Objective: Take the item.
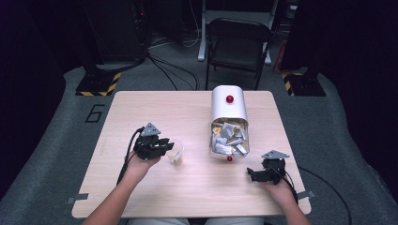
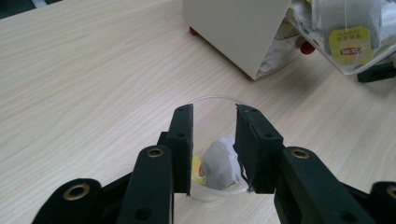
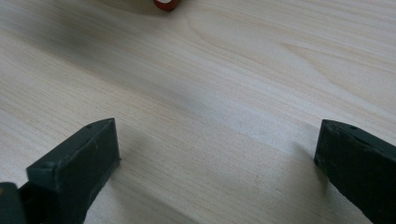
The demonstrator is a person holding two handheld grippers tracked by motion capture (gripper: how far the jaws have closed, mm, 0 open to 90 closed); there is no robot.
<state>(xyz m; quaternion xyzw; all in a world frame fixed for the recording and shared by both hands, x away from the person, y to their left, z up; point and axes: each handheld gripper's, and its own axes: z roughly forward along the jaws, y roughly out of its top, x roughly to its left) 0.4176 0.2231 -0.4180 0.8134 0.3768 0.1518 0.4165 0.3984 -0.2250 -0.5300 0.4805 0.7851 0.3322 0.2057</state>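
Left gripper [image 1: 165, 145] hangs half-open over the cup [image 1: 175, 152], tea bag [image 2: 219, 163] lying loose inside at its 3 o'clock; right gripper [image 1: 252, 174] gapes empty.

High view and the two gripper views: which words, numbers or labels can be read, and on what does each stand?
"6": large dark numeral on the grey floor mat, left of the table.
Yellow tag of a tea bag in the clear tray: red print, too blurred to read.
Yellow tag in the plastic cup: unreadable.
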